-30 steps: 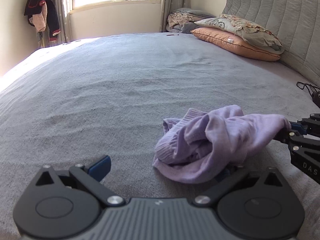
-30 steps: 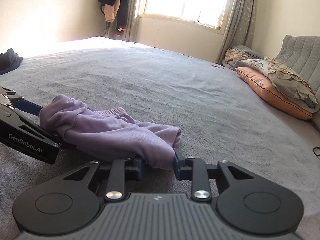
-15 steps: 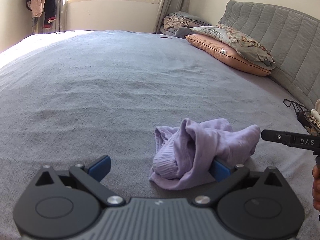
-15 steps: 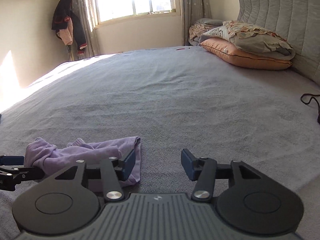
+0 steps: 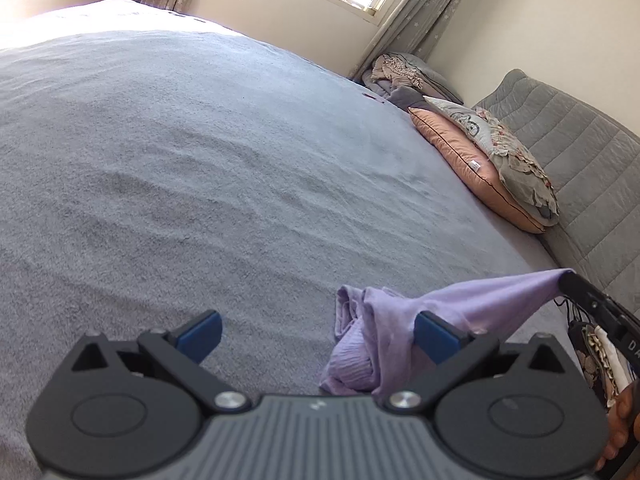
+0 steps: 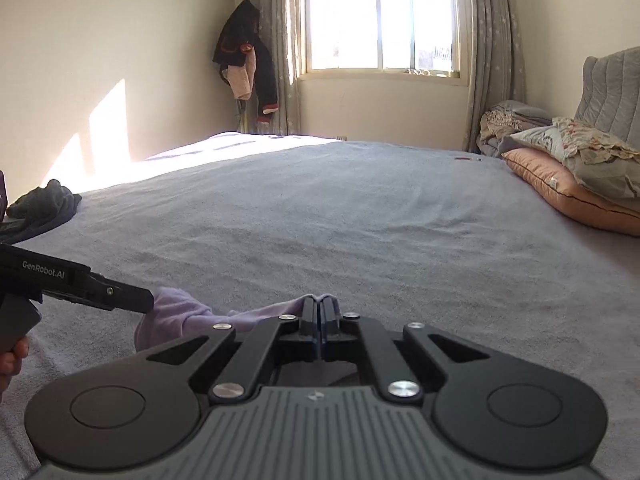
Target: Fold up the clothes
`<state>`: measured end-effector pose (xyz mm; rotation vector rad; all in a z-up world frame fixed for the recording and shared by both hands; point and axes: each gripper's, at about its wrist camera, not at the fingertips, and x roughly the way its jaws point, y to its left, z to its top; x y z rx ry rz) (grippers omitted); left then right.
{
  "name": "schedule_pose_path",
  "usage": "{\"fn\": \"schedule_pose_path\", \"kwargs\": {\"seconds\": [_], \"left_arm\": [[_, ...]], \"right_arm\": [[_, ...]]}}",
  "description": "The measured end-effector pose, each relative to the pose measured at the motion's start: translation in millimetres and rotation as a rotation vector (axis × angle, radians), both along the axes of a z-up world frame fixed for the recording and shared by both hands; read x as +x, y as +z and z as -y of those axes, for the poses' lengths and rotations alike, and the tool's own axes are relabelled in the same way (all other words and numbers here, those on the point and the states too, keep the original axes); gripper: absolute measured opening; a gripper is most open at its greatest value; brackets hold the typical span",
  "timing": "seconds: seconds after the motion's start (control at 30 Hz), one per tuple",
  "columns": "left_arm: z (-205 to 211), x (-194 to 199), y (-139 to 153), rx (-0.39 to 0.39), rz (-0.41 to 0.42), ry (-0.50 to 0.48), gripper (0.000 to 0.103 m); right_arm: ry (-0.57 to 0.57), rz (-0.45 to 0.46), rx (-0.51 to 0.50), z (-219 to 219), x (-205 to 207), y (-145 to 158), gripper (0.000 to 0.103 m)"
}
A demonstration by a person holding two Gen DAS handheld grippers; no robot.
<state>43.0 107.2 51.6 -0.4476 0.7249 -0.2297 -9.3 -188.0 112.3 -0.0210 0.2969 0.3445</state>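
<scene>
Garment (image 5: 384,336), lilac knit, lies crumpled on the grey bed (image 5: 200,160), and we take it as our landmark. Right gripper (image 6: 320,312) has its jaws shut tight on one edge of the garment; in the left wrist view that edge is drawn up into a taut peak toward the headboard (image 5: 580,168) side. Left gripper (image 5: 316,334) stands wide open just beside the garment; its right pad (image 5: 434,336) is against the bunched cloth, its left pad (image 5: 200,332) over bare bed, and we see nothing pinched. Beyond the garment, toward the window (image 6: 380,16), the bed is one broad clear stretch. Pillows (image 5: 480,160) lie well apart from the garment along the headboard. A dark cloth (image 6: 40,208) sits at the bed's far left edge.
</scene>
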Motion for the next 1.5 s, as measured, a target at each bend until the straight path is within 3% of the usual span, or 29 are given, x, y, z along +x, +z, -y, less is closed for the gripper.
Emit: {"fn": "schedule_pose_path", "kwargs": {"seconds": [0.07, 0.13, 0.23, 0.3, 0.33, 0.43, 0.5, 0.57, 0.6, 0.63, 0.7, 0.8, 0.87, 0.9, 0.93, 1.03, 1.1, 1.23, 1.33, 1.5], "left_arm": [[-2.0, 2.7, -4.7, -0.039, -0.040, 0.008, 0.103], [-1.6, 5.6, -9.1, -0.073, -0.081, -0.001, 0.103], [1.3, 6.0, -10.0, -0.093, -0.087, -0.021, 0.103], [4.6, 4.9, -9.4, -0.079, -0.078, -0.026, 0.103], [6.0, 5.1, -10.3, -0.074, -0.080, -0.032, 0.103], [9.9, 5.6, -14.9, -0.065, -0.092, -0.047, 0.103], [13.9, 5.6, -18.0, -0.054, -0.102, -0.058, 0.103], [20.1, 4.6, -21.0, -0.042, -0.115, -0.083, 0.103], [22.8, 4.4, -22.0, -0.039, -0.118, -0.099, 0.103], [25.5, 4.3, -23.0, -0.036, -0.121, -0.116, 0.103], [30.4, 3.9, -23.8, -0.026, -0.123, -0.140, 0.103], [35.7, 2.7, -24.3, -0.011, -0.126, -0.166, 0.103], [36.3, 2.5, -24.0, -0.010, -0.127, -0.172, 0.103], [35.0, 2.8, -23.6, -0.015, -0.130, -0.170, 0.103], [33.4, 3.1, -23.1, -0.022, -0.133, -0.167, 0.103], [22.7, 2.1, -17.7, -0.071, -0.136, -0.139, 0.103], [16.7, 0.8, -14.4, -0.104, -0.139, -0.118, 0.103], [20.7, -2.7, -14.7, -0.162, -0.169, -0.156, 0.103], [26.7, -6.4, -18.5, -0.187, -0.196, -0.181, 0.103], [33.9, -12.8, -24.1, -0.190, -0.232, -0.220, 0.103]], "right_arm": [[-0.023, 0.102, 0.010, 9.4, -13.3, 20.1, 0.002], [-0.011, 0.111, 0.043, 19.8, -20.5, 28.1, 0.002], [-0.120, 0.258, 0.038, 29.6, -39.8, 40.5, 0.001], [-0.214, 0.387, 0.156, 51.3, -57.0, 55.0, 0.000], [-0.234, 0.410, 0.193, 58.3, -62.4, 60.4, 0.000], [-0.110, 0.250, 0.154, 59.5, -47.0, 54.8, 0.002], [-0.068, 0.067, -0.029, 39.3, -25.4, 31.7, 0.003], [-0.079, -0.078, -0.093, 31.2, -7.3, 12.7, 0.012], [-0.071, -0.174, -0.076, 32.4, 3.8, 2.3, 0.027], [-0.070, -0.259, -0.043, 36.8, 13.2, -6.0, 0.050], [-0.107, -0.396, -0.003, 43.6, 26.9, -21.7, 0.068], [-0.164, -0.481, -0.064, 42.7, 35.4, -45.0, 0.069], [-0.171, -0.493, -0.087, 39.4, 35.8, -55.4, 0.065], [-0.148, -0.481, -0.072, 37.8, 33.8, -56.3, 0.032], [-0.124, -0.457, -0.049, 34.9, 29.2, -51.3, 0.007], [0.064, -0.324, -0.009, 9.3, 4.8, -26.7, 0.004], [0.205, -0.359, 0.011, -9.6, -3.3, -18.4, 0.004], [0.421, -0.506, -0.113, -49.8, -26.3, -42.8, 0.005], [0.475, -0.570, -0.237, -69.9, -35.6, -66.5, 0.005], [0.418, -0.546, -0.168, -45.3, -26.6, -50.8, 0.015]]}}
